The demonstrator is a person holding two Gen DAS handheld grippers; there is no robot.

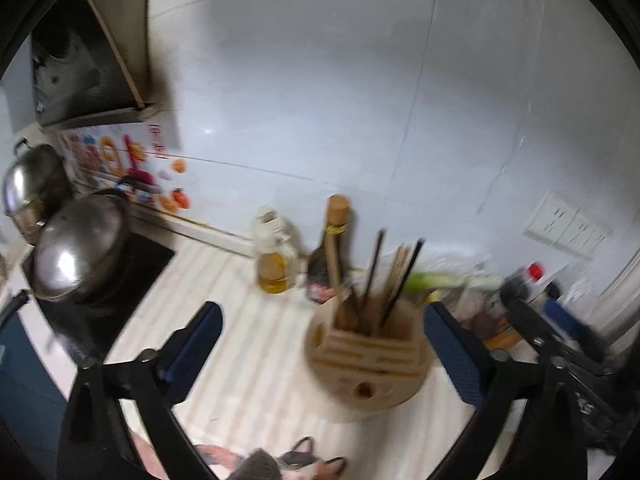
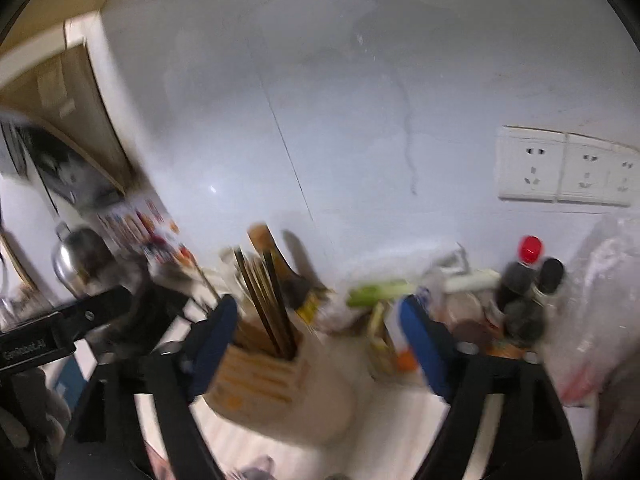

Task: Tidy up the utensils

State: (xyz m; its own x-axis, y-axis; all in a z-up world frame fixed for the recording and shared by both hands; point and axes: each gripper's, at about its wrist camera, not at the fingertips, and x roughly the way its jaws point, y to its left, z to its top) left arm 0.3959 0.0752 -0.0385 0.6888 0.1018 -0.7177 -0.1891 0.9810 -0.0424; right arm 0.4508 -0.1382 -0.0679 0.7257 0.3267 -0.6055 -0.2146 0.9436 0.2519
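Hand-held gripper before blurred chopsticks

Black hand-held gripper frames, blue finger pads, silver pivot screws, white lettering on one.

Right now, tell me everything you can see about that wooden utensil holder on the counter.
The wooden utensil holder is a rounded, light-wood block with slots cut across its near side and an open well at the back. It stands upright on the pale striped counter. Several chopsticks, dark and pale, stand in the well, fanning outward. Nothing grips it: the left gripper is open around it without visibly pressing. Blur hides finer detail.
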